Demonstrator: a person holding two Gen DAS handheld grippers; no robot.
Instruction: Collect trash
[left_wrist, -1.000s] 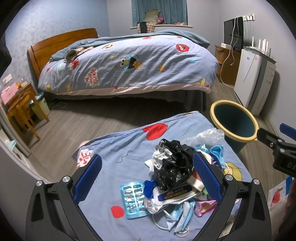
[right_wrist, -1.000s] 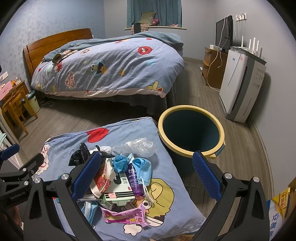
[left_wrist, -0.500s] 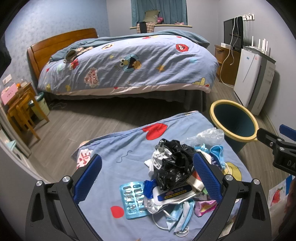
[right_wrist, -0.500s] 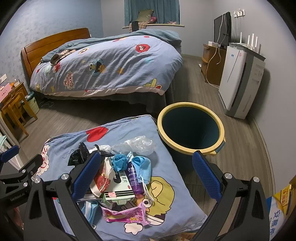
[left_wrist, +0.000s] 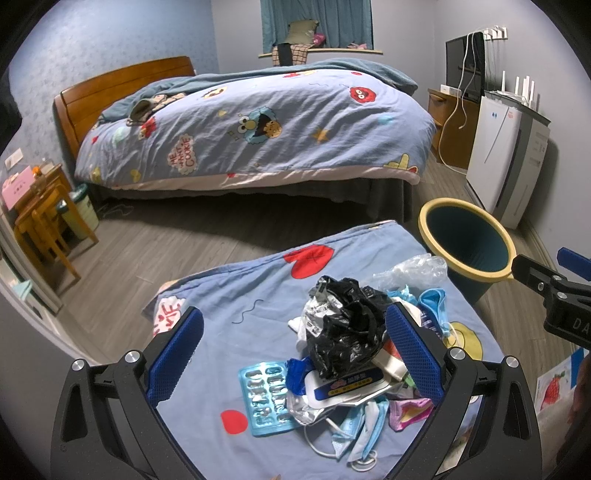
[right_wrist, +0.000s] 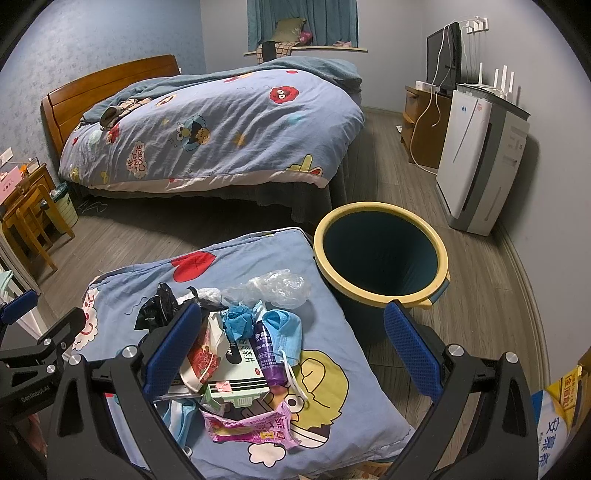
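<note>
A heap of trash lies on a blue cartoon cushion (left_wrist: 236, 295) (right_wrist: 354, 354). On top sits a crumpled black plastic bag (left_wrist: 343, 332) (right_wrist: 155, 310). A blue blister pack (left_wrist: 264, 398), face masks (left_wrist: 358, 435), a clear plastic bag (right_wrist: 273, 288), a purple tube (right_wrist: 269, 350), a green-and-white box (right_wrist: 236, 373) and a pink wrapper (right_wrist: 251, 424) are among the heap. My left gripper (left_wrist: 291, 354) is open and hovers over the heap, nothing held. My right gripper (right_wrist: 291, 350) is open too, above the cushion's right part. A dark bin with a yellow rim (left_wrist: 467, 240) (right_wrist: 380, 254) stands to the cushion's right.
A large bed (left_wrist: 251, 125) with a matching duvet fills the back. A white air purifier (right_wrist: 480, 155) and a wooden cabinet (right_wrist: 424, 122) line the right wall. Wooden chairs and a small green bin (left_wrist: 79, 210) stand at the left. Grey wooden floor surrounds the cushion.
The right wrist view has shifted slightly, so the bin sits a bit more centred. The left gripper has stayed put. Both grippers remain open.
</note>
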